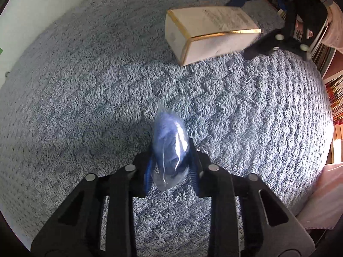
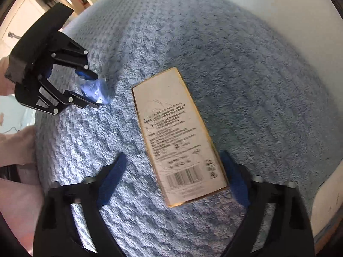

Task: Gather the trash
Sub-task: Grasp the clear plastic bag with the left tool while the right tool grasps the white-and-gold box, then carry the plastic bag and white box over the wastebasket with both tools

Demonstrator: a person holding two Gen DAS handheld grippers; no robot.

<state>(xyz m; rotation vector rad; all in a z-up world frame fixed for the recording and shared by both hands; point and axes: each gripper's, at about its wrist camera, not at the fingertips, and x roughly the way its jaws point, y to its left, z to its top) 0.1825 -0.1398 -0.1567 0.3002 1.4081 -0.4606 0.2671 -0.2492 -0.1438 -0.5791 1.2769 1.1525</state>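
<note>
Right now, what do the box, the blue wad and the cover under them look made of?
Box: matte printed cardboard, sharp folded edges with gold trim.
Wad: thin clear plastic film over something blue, going by the glossy glints; contents unclear.
Cover: soft plush fabric, waffle-textured pile.

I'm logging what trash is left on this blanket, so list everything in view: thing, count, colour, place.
plastic wrapper: one, clear and blue, crumpled, pinched between the left gripper's pads on the blanket.
carton: one, cream with gold edges, printed text and barcode, lying flat on the blanket between the right gripper's fingers.
blanket: one, light blue, fluffy, under everything.
wall: white, beyond the blanket.
bookshelf: one, at the right edge of the left wrist view.
left gripper: black with blue pads, closed on the wrapper.
right gripper: black with blue pads, open, straddling the carton's near end.
</note>
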